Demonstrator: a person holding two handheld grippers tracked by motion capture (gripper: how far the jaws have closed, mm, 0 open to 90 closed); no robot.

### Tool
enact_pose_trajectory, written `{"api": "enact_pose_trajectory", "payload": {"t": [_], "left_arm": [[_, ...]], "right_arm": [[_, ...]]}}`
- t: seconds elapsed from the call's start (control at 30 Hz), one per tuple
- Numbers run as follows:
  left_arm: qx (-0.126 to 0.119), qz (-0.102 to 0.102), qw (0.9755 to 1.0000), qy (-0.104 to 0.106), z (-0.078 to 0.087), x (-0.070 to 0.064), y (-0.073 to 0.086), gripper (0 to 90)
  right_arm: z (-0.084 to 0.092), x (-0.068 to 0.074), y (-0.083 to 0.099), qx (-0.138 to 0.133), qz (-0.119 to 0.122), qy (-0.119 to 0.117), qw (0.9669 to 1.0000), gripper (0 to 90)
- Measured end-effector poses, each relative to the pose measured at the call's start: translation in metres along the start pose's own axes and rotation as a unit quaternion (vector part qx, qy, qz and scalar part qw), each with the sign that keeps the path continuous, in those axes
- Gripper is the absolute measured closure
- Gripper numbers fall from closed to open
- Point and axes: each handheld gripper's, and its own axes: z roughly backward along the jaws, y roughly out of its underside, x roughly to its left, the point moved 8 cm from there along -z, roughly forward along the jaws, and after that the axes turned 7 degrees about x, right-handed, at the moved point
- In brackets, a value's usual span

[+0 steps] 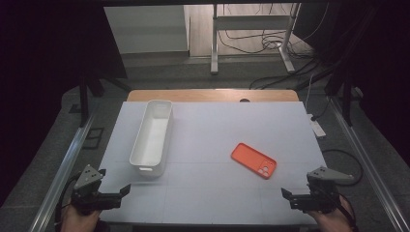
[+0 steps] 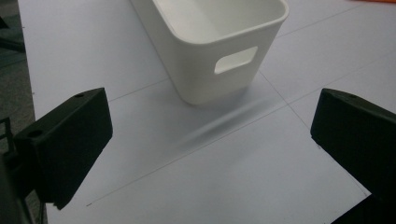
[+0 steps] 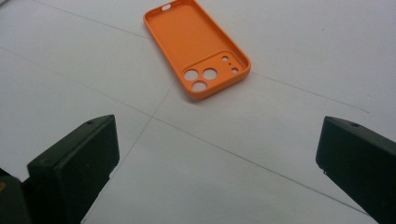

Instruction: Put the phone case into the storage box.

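Note:
A long white plastic bin (image 1: 152, 137) lies on the left half of the white table top (image 1: 217, 193), its handle-slot end toward me. The left gripper view looks at that near end of the bin (image 2: 219, 60), which holds nothing I can see. An orange phone case (image 1: 254, 160) lies inside-up, right of centre, camera cut-outs toward me (image 3: 196, 46). My left gripper (image 1: 122, 193) (image 2: 210, 149) hovers open at the front left corner, short of the bin. My right gripper (image 1: 289, 198) (image 3: 217, 163) stands open at the front right, short of the case.
A wooden table edge (image 1: 212, 94) shows behind the white top. A white power strip (image 1: 317, 128) lies on the floor off the right edge. Metal rails (image 1: 63, 169) run along both sides. Desk legs and cables (image 1: 270, 43) sit farther back.

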Motion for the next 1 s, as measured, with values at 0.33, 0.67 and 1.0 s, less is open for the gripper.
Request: {"api": "enact_pose_trajectory", "payload": {"t": [0.33, 0.67, 1.0], "left_arm": [[0.001, 0.008, 0.9999, 0.012, -0.0002, 0.0011, 0.0001, 0.0], [0.0, 0.004, 0.9997, 0.023, -0.0014, 0.0004, -0.0015, 0.0], [-0.001, 0.003, 0.9996, 0.029, -0.0018, -0.0002, -0.0019, 0.1]], "right_arm": [[-0.0003, -0.0011, 0.0002, 0.0, -0.003, 0.001, 1.0, 0.0], [-0.0004, 0.0001, 0.0022, 0.008, 0.002, 0.001, 1.0, 0.0], [-0.0015, 0.0001, 0.0026, 0.016, -0.001, -0.008, 0.9998, 0.0]]}}
